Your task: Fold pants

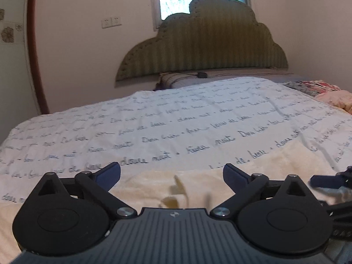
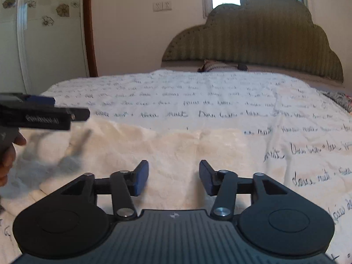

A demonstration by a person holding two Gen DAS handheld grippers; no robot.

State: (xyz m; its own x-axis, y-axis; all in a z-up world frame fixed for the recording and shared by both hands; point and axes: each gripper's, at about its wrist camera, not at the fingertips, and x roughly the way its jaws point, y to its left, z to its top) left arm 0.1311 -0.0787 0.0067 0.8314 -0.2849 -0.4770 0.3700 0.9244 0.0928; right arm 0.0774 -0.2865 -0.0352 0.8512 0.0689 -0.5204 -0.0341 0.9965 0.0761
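Cream pants [image 2: 176, 149] lie flat at bed's [image 1: 154, 118] near edge, bare sheet beyond to headboard [image 1: 204, 50]. Left gripper [image 1: 171, 176] and right gripper [image 2: 173, 176] both spread wide, empty, just above pants.

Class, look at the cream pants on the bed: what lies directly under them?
The cream pants lie on a white bedspread printed with handwriting, which shows around them. Whatever lies beneath the pants themselves is covered. Both grippers are open above them.
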